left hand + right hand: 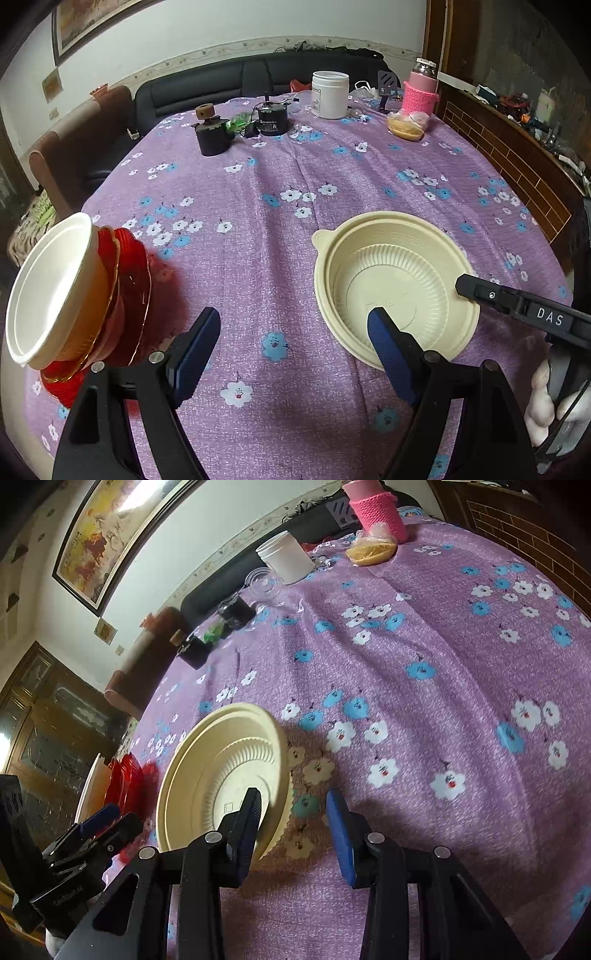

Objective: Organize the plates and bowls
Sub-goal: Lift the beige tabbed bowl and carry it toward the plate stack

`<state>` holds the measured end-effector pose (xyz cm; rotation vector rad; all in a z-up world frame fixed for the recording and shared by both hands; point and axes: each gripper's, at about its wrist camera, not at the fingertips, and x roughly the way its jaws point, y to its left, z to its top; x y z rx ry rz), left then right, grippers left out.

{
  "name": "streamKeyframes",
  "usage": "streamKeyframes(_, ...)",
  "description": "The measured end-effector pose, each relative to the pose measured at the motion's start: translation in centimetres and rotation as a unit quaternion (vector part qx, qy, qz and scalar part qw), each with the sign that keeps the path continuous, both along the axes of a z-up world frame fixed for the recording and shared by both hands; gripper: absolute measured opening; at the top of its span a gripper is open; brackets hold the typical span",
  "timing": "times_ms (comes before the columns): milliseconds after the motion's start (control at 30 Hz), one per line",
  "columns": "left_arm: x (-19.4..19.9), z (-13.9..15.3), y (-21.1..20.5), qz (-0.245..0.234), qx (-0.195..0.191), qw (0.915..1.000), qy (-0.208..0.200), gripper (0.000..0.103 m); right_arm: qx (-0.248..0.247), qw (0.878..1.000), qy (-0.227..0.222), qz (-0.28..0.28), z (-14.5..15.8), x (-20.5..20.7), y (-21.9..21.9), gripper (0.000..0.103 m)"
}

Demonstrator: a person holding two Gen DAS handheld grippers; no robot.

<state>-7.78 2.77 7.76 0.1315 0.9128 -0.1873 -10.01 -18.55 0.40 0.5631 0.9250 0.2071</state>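
A cream plastic bowl with a ribbed cream plate inside it sits on the purple flowered tablecloth at the right. It also shows in the right wrist view. A stack of red plates with a white bowl on top stands at the left table edge. My left gripper is open and empty, above the cloth between the stack and the cream bowl. My right gripper is open, its left finger over the cream bowl's rim and its right finger outside the bowl. It also shows in the left wrist view.
At the far side of the table stand a white jar, a pink-sleeved bottle, a bagged food item, a black pot and a black cylinder. A sofa lies behind, a brick-patterned counter on the right.
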Motion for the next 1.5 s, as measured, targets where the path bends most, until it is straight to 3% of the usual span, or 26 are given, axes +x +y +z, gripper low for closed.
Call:
streamKeyframes(800,0.5,-0.9,0.3,0.005,0.003,1.0000,0.005,0.081,-0.025,0.999,-0.035,-0.012,-1.5,-0.5,0.9,0.047)
streamKeyframes(1000,0.8,-0.9,0.5,0.005,-0.020,0.9998,0.008,0.081,-0.037,0.998,-0.039,-0.012,-1.4,-0.6,1.2,0.047)
streamKeyframes(1167,2.1,-0.7,1.4,0.010,-0.079,0.9965,0.026,0.081,-0.033,0.999,-0.040,-0.016,-1.5,-0.7,0.9,0.047)
streamKeyframes(1500,4.5,-2.5,-2.3,-0.025,-0.068,0.9950,0.068,0.081,-0.026,0.998,-0.051,-0.010,-1.2,-1.0,0.9,0.047)
